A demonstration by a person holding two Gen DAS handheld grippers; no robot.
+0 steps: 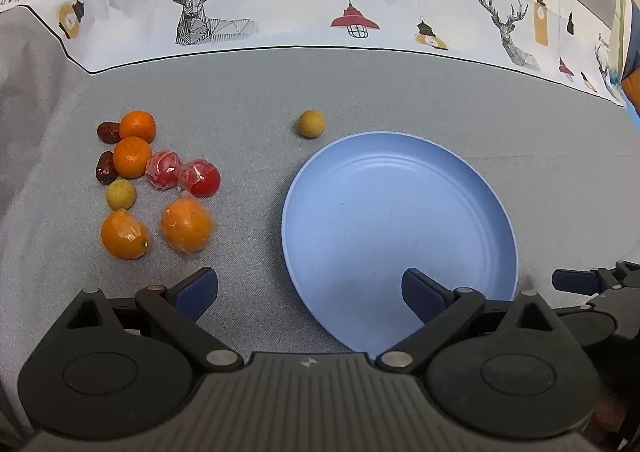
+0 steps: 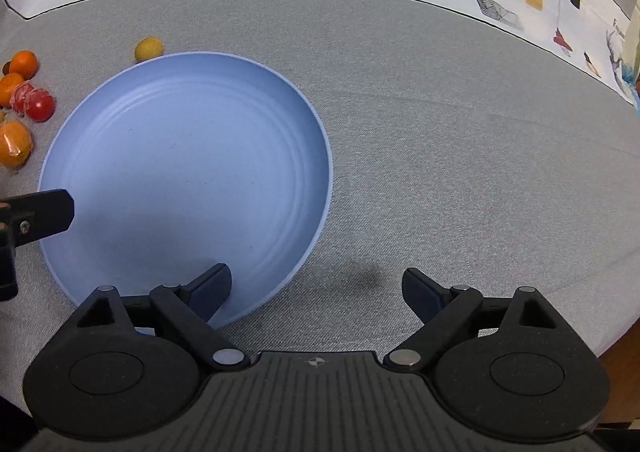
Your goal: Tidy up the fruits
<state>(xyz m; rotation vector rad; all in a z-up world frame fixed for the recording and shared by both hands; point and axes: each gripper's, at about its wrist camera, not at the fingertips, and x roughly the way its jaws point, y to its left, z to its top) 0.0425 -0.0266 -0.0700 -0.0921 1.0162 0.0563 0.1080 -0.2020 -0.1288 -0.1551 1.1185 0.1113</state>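
- The left tongs [image 1: 310, 292] hang released, nothing between them, one finger over the near rim of the blue plate [image 1: 400, 219].
- The right tongs [image 2: 316, 292] are spread wide too — empty, at the plate's near right rim.
- The fruits [image 1: 156, 179] — oranges, red ones, dates — cluster on the grey worktop [image 1: 240, 91] toward its left edge, beside the plate.
- One yellowish fruit [image 1: 311, 123] sits alone just behind the plate, toward the far edge.

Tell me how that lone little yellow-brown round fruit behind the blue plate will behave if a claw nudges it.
The yellow-brown fruit looks nearly spherical and sits alone on the flat grey cloth, so it would probably roll. It is small, so likely light. Rolling forward, the blue plate rim just in front might stop it.
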